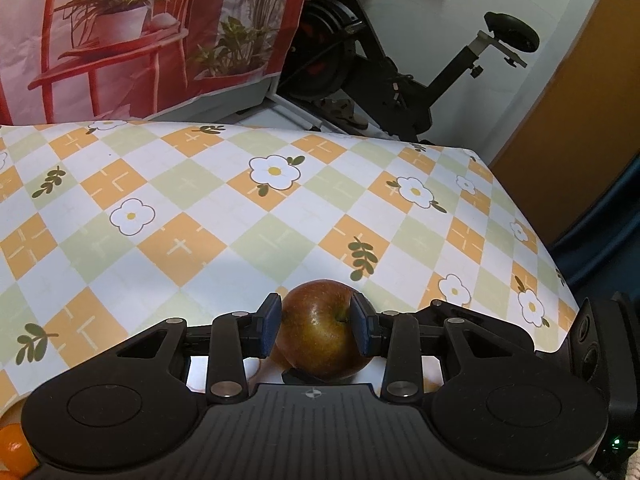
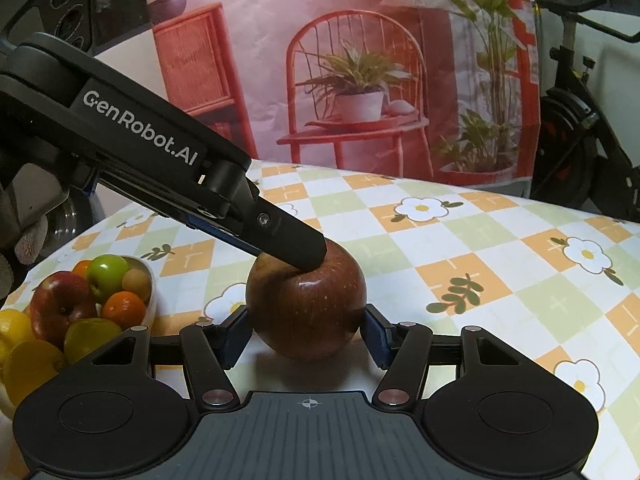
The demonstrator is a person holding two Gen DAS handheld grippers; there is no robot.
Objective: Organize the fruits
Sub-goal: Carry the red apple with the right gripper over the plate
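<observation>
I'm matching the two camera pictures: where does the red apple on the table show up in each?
Left wrist: apple low centre, between that gripper's pads.
Right wrist: apple centre, between that gripper's fingers.
Shared landmark: the flowered tablecloth.

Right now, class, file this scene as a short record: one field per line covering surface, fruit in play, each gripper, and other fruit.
surface: checked flower-print tablecloth
fruit in play: red apple, resting on the cloth
left gripper: shut on the apple, pads on both sides
right gripper: fingers on either side of the same apple, contact unclear
other fruit: bowl at left holding apples, oranges and lemons
</observation>
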